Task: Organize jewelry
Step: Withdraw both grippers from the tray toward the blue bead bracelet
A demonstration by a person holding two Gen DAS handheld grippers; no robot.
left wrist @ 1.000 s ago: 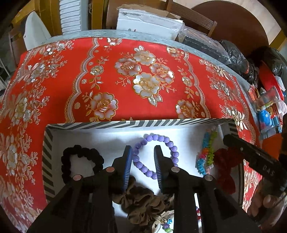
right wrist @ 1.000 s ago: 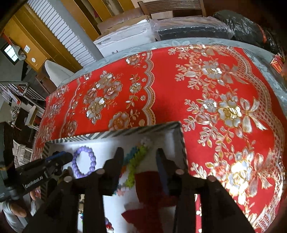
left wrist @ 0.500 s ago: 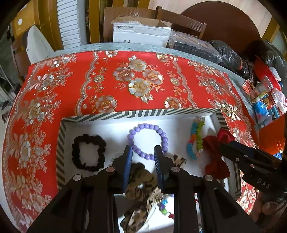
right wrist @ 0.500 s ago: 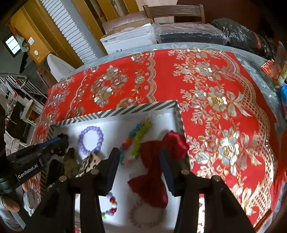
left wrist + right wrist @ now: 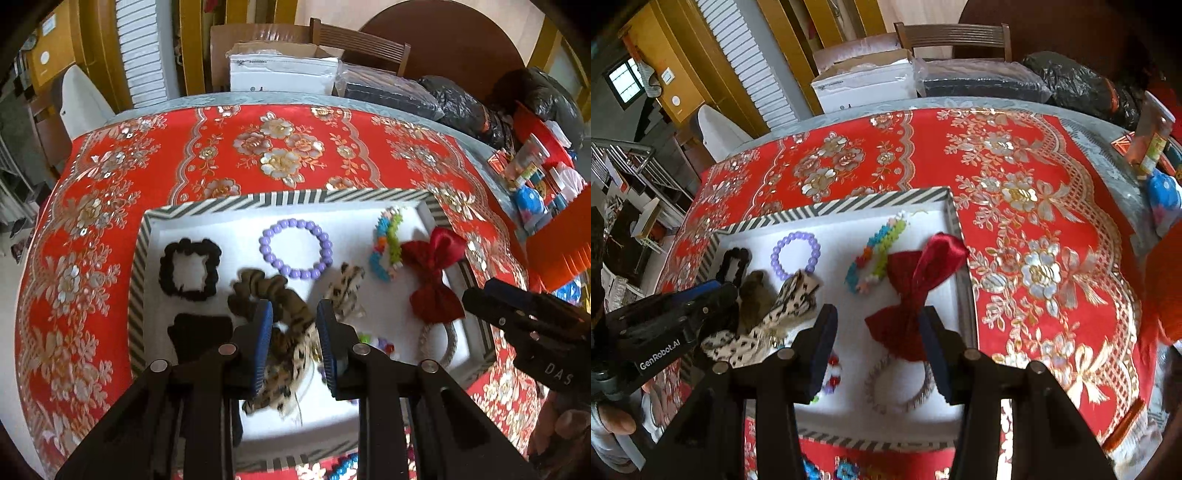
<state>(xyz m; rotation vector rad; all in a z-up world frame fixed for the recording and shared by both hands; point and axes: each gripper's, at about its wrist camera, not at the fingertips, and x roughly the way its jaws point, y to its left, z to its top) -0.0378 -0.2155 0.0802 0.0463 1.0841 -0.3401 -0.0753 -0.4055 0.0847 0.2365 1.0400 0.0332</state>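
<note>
A desk (image 5: 155, 155) under a red floral cloth carries a white tray with a black-and-white striped rim (image 5: 280, 197). In the tray, from left to right along the far side: a black scrunchie (image 5: 190, 269), a purple bead bracelet (image 5: 295, 253), a multicoloured bead bracelet (image 5: 386, 243), and a red satin bow (image 5: 436, 280) whose upper loop leans on the right rim. In the middle lie a brown striped scrunchie (image 5: 266, 291) and a cream leopard-print bow (image 5: 345, 291). Nearer are a pale ring-shaped band (image 5: 901, 387) and small loose beads (image 5: 833, 365).

The left gripper (image 5: 294, 339) hangs over the brown scrunchie, jaws partly apart and holding nothing. The right gripper (image 5: 877, 350) hangs over the lower half of the red bow, jaws wide apart and empty.

Likely risks: the soft pieces touch and overlap, so closing on the scrunchie could drag the leopard bow along. The red bow, already on the rim, could be nudged out onto the cloth. The two grippers work close together and could collide. Small beads may scatter if brushed.
</note>
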